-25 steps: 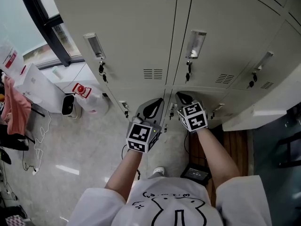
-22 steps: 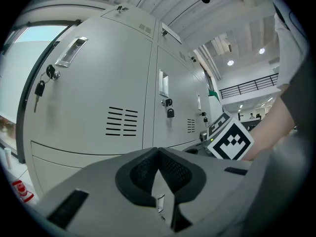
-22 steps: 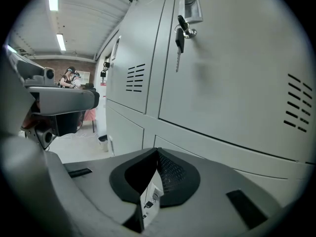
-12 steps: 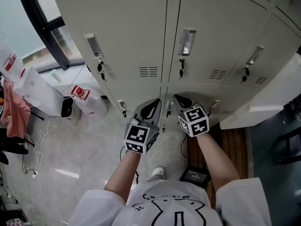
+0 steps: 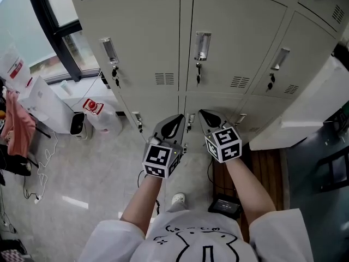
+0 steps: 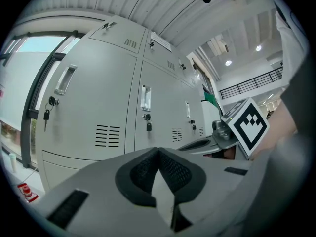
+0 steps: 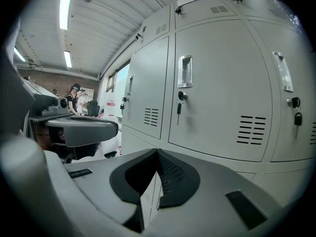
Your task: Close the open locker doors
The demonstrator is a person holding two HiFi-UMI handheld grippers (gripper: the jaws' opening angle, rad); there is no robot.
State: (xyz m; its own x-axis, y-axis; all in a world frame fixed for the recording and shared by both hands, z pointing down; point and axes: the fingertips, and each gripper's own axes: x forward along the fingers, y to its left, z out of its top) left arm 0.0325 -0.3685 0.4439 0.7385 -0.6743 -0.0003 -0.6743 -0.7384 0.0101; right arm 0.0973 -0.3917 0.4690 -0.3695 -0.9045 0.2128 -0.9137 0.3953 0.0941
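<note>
The locker bank (image 5: pixel 158 31) facing me looks shut. The pale panel (image 5: pixel 305 125) jutting out at right is possibly the open door. My left gripper (image 5: pixel 175 122) and right gripper (image 5: pixel 208 117) are pinched together and empty, probably for pushing.

Pale speckled floor (image 5: pixel 92 173) — lockers (image 5: pixel 158 100) stand on it. Left side: small white appliance (image 5: pixel 79 123), bag with red label (image 5: pixel 103 116) just beside it, loose white cable (image 5: pixel 42 171). Right side — wooden slats (image 5: pixel 272 171), flat black device (image 5: pixel 223 205).

White T-shirt (image 5: pixel 203 240) with black drawing; grey hand-held grippers (image 5: pixel 179 117) (image 5: pixel 202 113) bear black-and-white marker cubes (image 5: pixel 160 161) (image 5: pixel 224 143).
</note>
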